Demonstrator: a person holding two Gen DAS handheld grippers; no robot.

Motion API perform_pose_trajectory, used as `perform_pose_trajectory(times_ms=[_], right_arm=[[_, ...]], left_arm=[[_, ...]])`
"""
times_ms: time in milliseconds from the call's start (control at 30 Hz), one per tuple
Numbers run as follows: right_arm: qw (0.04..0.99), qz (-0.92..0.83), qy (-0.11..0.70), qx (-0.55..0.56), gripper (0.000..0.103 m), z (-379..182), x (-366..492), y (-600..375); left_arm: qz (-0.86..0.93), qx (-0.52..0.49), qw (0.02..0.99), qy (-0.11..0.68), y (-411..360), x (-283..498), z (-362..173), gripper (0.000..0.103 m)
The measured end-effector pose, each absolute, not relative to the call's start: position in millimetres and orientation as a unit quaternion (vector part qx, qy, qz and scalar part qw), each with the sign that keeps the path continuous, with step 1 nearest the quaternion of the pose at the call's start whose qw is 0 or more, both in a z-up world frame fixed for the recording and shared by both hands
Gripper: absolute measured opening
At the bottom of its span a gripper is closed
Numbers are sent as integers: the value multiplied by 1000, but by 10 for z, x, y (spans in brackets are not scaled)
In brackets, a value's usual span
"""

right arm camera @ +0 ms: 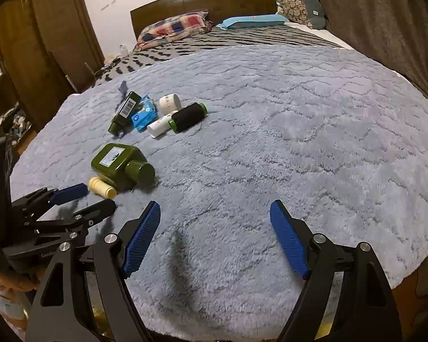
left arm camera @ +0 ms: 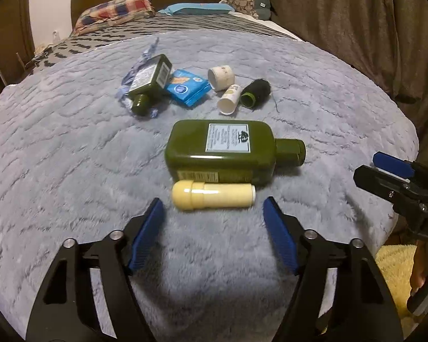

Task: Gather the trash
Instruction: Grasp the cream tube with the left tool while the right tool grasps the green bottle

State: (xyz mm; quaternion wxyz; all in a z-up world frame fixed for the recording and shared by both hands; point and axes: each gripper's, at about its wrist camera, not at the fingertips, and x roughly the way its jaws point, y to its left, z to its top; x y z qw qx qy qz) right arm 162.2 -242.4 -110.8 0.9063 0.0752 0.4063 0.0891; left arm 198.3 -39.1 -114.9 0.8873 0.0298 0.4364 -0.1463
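Observation:
Trash lies on a grey fluffy blanket (left arm camera: 57,142). A cream tube (left arm camera: 212,194) lies just ahead of my open, empty left gripper (left arm camera: 212,208), against a large green bottle (left arm camera: 228,151). Further off lie a smaller green bottle (left arm camera: 149,84), a blue packet (left arm camera: 187,88), a white roll (left arm camera: 221,77), a small white tube (left arm camera: 229,98) and a black thread spool (left arm camera: 255,92). My right gripper (right arm camera: 215,212) is open and empty over bare blanket, right of the pile; it shows at the right edge of the left wrist view (left arm camera: 385,168). The right wrist view shows the large bottle (right arm camera: 118,165) and the left gripper (right arm camera: 82,198).
The blanket (right arm camera: 299,128) covers a bed with a wooden headboard (right arm camera: 202,0), pillows (right arm camera: 174,28) and a brown curtain (right arm camera: 385,14) on the right. A wooden wardrobe (right arm camera: 42,42) stands left. A yellow fluffy item (left arm camera: 396,268) lies below the bed's near right edge.

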Motion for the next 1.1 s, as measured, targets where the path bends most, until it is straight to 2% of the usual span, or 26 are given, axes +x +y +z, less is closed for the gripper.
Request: perform_pose_trajectory(times_ms=[100, 633, 1100], right_arm=[[905, 91, 409, 71, 80, -1122, 1667, -2396], [894, 174, 412, 32, 80, -1156, 2002, -1671], [888, 195, 416, -17, 80, -1254, 2440, -1076]], left_arm=[[-153, 33, 887, 436, -409, 2029, -1150, 55], [-108, 55, 905, 408, 11, 1691, -899, 55], [-88, 20, 905, 416, 340, 1786, -947, 55]])
